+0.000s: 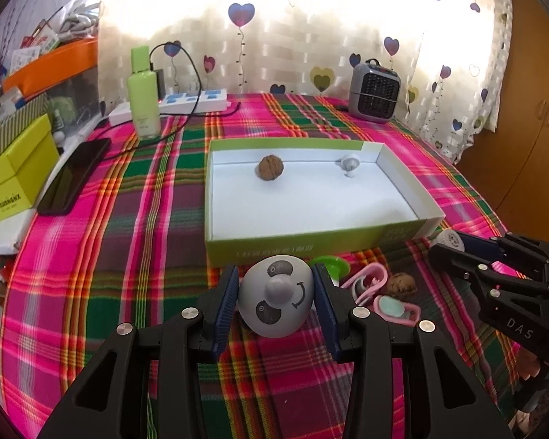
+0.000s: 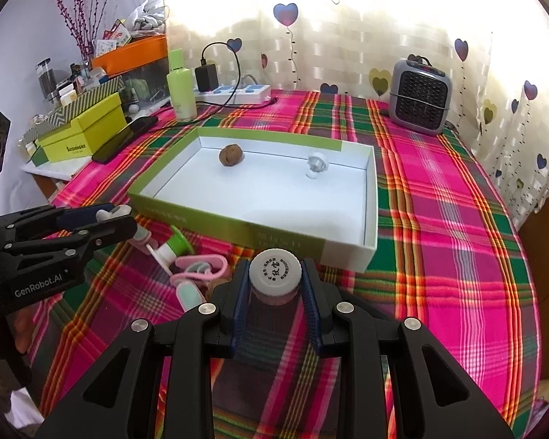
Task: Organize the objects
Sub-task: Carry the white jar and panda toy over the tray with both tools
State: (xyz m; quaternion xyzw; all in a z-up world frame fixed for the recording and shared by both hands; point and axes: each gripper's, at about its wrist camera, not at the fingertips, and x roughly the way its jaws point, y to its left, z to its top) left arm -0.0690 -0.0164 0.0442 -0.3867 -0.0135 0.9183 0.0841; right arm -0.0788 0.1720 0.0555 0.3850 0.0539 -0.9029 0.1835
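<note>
My left gripper [image 1: 276,300] is shut on a grey panda-face toy [image 1: 274,294], held just in front of the green-sided white box [image 1: 311,245]. My right gripper [image 2: 274,285] is shut on a small bottle with a white printed cap [image 2: 274,272], near the box's front right corner [image 2: 347,256]. Inside the box lie a walnut [image 1: 271,167] and a small white suction hook [image 1: 349,162]; both show in the right wrist view, walnut [image 2: 231,154] and hook [image 2: 316,164]. On the cloth before the box lie pink clips [image 1: 369,280], a green-and-white piece [image 2: 174,247] and another walnut [image 1: 400,285].
A black phone [image 1: 73,175], a green bottle [image 1: 142,98], a power strip with cable [image 1: 194,100] and yellow-green boxes [image 1: 14,179] stand at the left. A grey heater [image 1: 375,91] stands at the back right. A plaid cloth [image 1: 128,256] covers the table.
</note>
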